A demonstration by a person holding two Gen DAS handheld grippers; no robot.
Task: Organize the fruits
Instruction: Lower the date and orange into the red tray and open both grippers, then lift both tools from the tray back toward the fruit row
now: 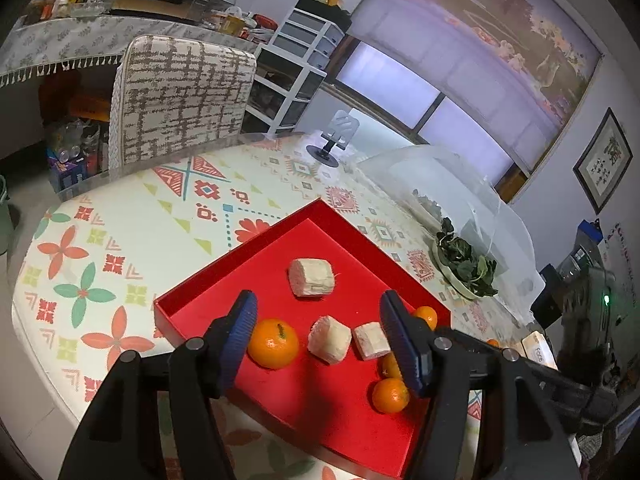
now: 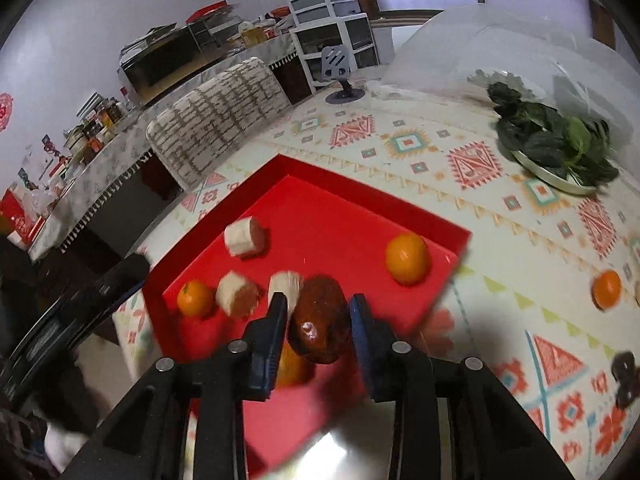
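Note:
A red tray lies on the patterned table. In it are several oranges, one at the left and others at the right, and three pale cut chunks. My left gripper is open and empty above the tray. My right gripper is shut on a dark brown fruit and holds it over the tray's near part. An orange sits near the tray's right corner. Another orange lies on the table outside the tray.
A plate of dark leafy greens stands right of the tray under a clear dome cover. A phone stand sits at the far edge. A patterned chair stands behind the table. Dark fruit lies at the right.

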